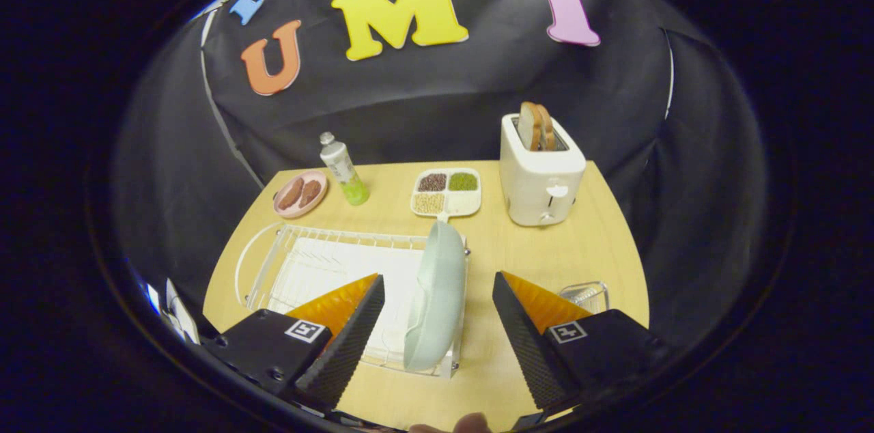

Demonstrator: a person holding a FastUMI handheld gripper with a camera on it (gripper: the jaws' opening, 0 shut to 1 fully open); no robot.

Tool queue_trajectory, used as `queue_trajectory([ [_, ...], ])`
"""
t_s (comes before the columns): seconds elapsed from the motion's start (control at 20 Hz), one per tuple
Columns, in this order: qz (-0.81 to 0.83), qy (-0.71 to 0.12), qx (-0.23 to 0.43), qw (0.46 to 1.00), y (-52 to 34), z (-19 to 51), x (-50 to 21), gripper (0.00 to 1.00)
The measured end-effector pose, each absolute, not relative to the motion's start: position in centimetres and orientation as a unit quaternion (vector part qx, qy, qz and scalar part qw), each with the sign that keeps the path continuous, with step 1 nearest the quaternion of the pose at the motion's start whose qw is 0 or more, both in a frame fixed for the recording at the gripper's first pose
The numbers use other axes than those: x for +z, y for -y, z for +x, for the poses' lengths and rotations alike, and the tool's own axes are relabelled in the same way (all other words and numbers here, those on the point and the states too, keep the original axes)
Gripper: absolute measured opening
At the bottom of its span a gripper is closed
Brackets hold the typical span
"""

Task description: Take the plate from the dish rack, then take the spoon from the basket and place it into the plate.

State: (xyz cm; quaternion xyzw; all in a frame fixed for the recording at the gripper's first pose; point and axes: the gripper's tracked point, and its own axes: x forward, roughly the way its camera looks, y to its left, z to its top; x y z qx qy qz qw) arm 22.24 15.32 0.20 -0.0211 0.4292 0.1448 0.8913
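The black-padded two-finger gripper (pixel 437 324) is spread wide, its fingers either side of the pale green ceramic plate (pixel 437 296) standing on edge in the white wire dish rack (pixel 307 262). Probably stiff, slick, breakable: grip its upper rim.

Even, bright overhead light falls on the wooden table (pixel 532 248) ahead of my open gripper (pixel 437 320), with only soft, faint shadows. The centre is sharp. Fisheye distortion bends the table's edges, and the black cloth wall (pixel 423 98) darkens outward. No harsh glare.
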Motion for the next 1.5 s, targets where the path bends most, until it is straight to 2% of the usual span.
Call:
queue_trajectory([
  [0.1, -0.006, -0.456, 0.141, 0.879, -16.1, 22.6, -1.5, 1.00],
  [0.25, 0.011, -0.483, 0.138, 0.865, -17.2, 22.5, -3.1, 0.95],
  [0.45, -0.009, -0.506, 0.117, 0.855, -17.7, 22.1, -4.7, 0.75],
  [0.55, -0.018, -0.500, 0.099, 0.860, -18.0, 22.4, -5.0, 0.69],
  [0.65, -0.033, -0.501, 0.072, 0.862, -17.9, 22.6, -5.1, 0.48],
  [0.75, -0.043, -0.500, 0.050, 0.863, -17.8, 22.4, -4.9, 0.42],
  [1.05, -0.052, -0.446, -0.033, 0.893, -16.0, 24.2, -2.0, 0.35],
  [1.15, -0.055, -0.432, -0.043, 0.899, -15.7, 24.0, -0.5, 0.34],
  [1.3, -0.041, -0.408, -0.023, 0.912, -16.3, 23.0, 2.1, 0.32],
  [1.5, -0.027, -0.395, 0.050, 0.917, -17.5, 17.4, 2.8, 0.32],
])
